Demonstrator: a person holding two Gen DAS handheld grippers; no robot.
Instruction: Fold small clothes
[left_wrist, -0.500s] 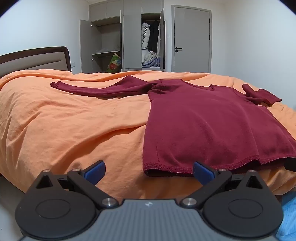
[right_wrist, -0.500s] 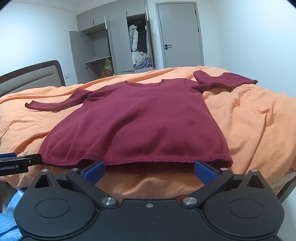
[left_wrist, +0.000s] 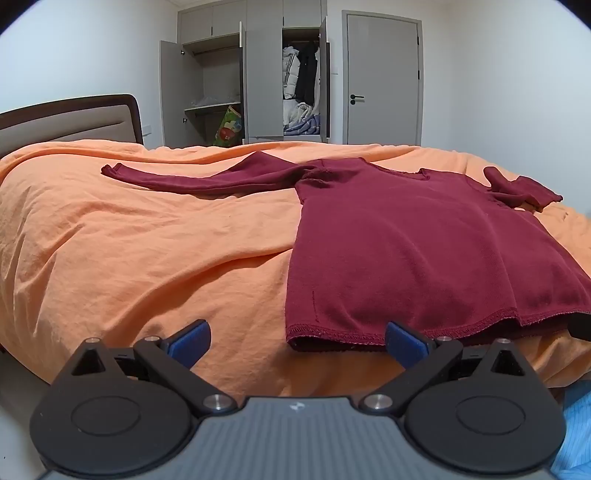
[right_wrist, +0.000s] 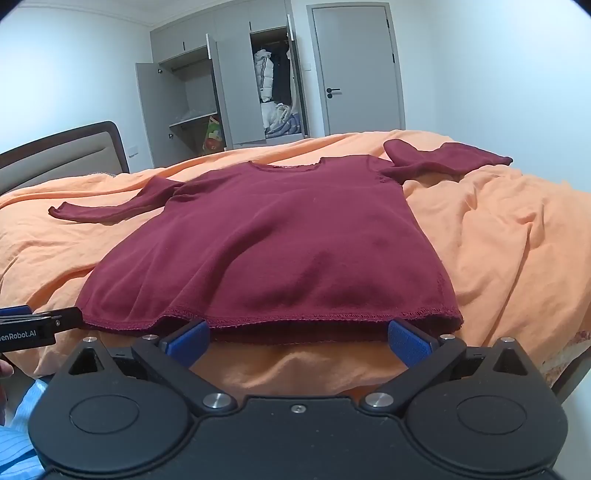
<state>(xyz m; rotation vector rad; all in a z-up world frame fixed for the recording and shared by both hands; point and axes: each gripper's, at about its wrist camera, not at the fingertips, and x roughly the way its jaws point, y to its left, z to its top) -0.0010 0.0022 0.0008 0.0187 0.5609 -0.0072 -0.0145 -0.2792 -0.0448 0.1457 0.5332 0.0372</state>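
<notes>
A dark red long-sleeved top (left_wrist: 406, 251) (right_wrist: 280, 243) lies flat on the orange bedspread, hem toward me and both sleeves spread out. In the left wrist view my left gripper (left_wrist: 297, 341) is open just in front of the hem's left corner, with nothing between its blue pads. My right gripper (right_wrist: 297, 339) is open too, close to the middle of the hem and just below it. The left gripper's tip (right_wrist: 40, 326) shows at the left edge of the right wrist view, beside the hem's left corner.
The orange bedspread (left_wrist: 147, 258) covers the whole bed and is wrinkled. A padded headboard (left_wrist: 70, 122) stands at the left. Behind the bed are an open grey wardrobe (left_wrist: 255, 81) with clothes inside and a shut door (left_wrist: 382, 81). Blue striped cloth (right_wrist: 18, 424) shows low at the frame edges.
Both grippers have edged slightly toward the hem of the top. Both stay open, and the top has not moved.
</notes>
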